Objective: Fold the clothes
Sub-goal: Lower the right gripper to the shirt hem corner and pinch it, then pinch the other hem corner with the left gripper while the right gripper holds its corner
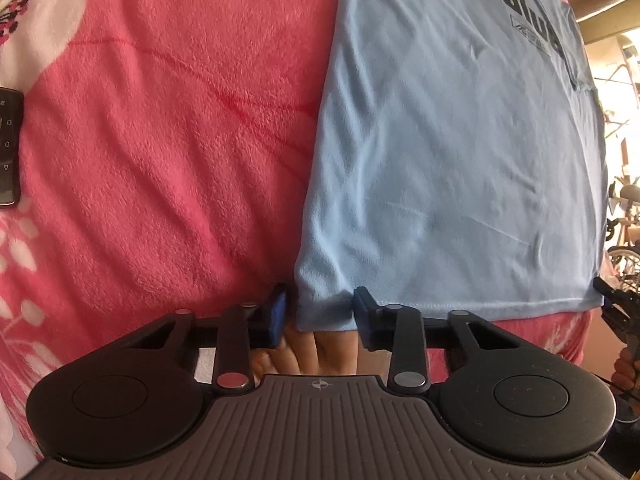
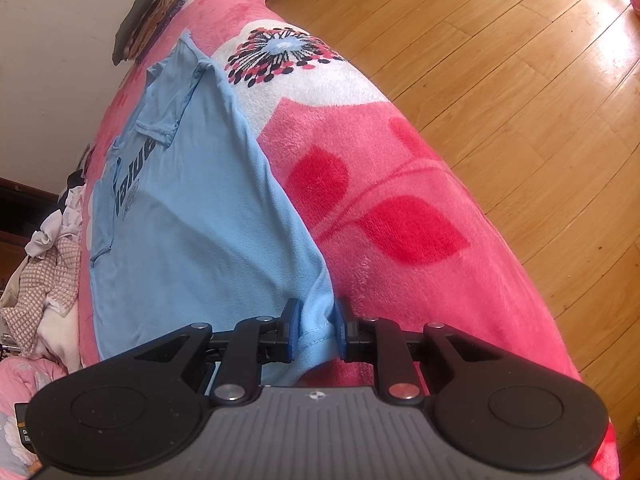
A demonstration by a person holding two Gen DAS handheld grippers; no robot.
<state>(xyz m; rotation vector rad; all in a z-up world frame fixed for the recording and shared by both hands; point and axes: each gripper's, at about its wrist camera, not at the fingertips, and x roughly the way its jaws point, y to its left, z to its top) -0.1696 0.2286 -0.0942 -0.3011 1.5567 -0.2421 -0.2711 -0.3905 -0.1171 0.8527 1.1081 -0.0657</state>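
blue shirt [image 1: 440, 160] hem corner between left gripper [image 1: 322, 316] pads

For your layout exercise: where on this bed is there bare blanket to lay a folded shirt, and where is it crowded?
Free: the pink blanket between the blue shirt and the dark phone; also the strip between shirt and floor-side edge. Crowded: the clothes heap and dark stack.
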